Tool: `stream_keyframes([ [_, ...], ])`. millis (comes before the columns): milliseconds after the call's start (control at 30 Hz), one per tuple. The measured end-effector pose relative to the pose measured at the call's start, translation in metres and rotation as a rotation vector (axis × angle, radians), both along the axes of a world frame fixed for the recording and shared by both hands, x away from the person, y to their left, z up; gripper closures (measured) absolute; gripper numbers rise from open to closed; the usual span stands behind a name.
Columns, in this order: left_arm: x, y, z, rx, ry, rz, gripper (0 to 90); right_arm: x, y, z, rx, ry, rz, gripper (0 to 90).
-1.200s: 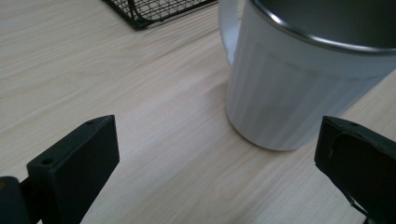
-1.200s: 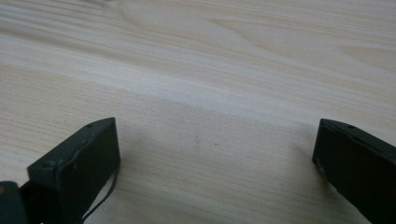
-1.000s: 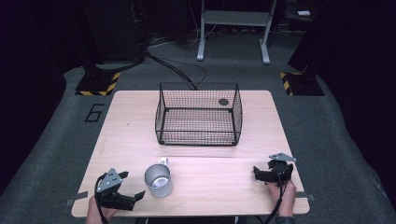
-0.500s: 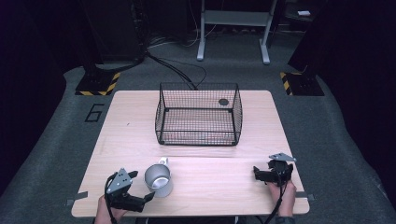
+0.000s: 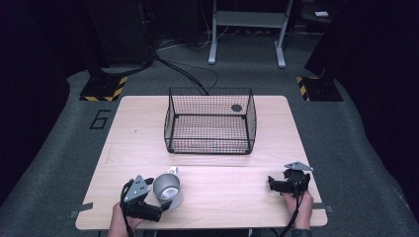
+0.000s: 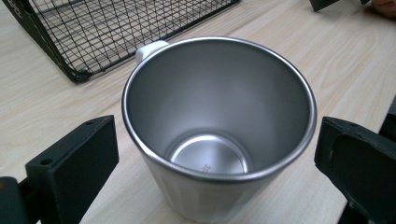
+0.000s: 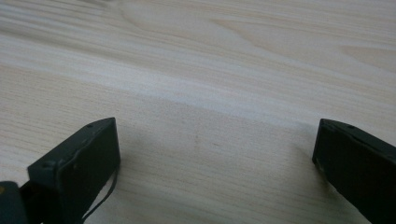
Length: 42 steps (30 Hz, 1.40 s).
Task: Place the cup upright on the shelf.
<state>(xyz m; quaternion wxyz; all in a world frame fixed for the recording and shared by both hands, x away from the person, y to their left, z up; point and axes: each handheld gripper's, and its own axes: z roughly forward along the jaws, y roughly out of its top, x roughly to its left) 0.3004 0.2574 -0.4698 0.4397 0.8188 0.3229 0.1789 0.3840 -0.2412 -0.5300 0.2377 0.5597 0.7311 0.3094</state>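
A steel mug (image 5: 167,190) (image 6: 219,126) with a white handle stands upright and empty on the wooden table (image 5: 217,163), near its front left. My left gripper (image 5: 159,203) (image 6: 217,165) is open, one jaw on each side of the mug without touching it. At the front right my right gripper (image 5: 274,184) (image 7: 217,158) is open over bare wood, with nothing between its jaws.
A black wire basket (image 5: 210,121) (image 6: 107,32) stands at the middle back of the table, with a dark round object (image 5: 236,107) at its far right corner. The table's front edge runs just behind both grippers. Dark floor and cables surround the table.
My left gripper has moved right and forward, bringing its jaws around the mug. The right gripper has stayed still.
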Motion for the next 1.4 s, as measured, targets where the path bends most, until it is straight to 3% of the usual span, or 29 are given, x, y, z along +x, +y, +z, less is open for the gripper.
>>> stream_keyframes([
  [667,0.011,-0.017,-0.002,0.026,-0.016,0.024,4.7,0.000,0.000,0.000,0.000,0.000,0.000,0.3],
  [1400,0.011,-0.015,-0.002,0.020,-0.027,0.028,6.4,0.000,0.000,0.000,0.000,0.000,0.000,0.3],
])
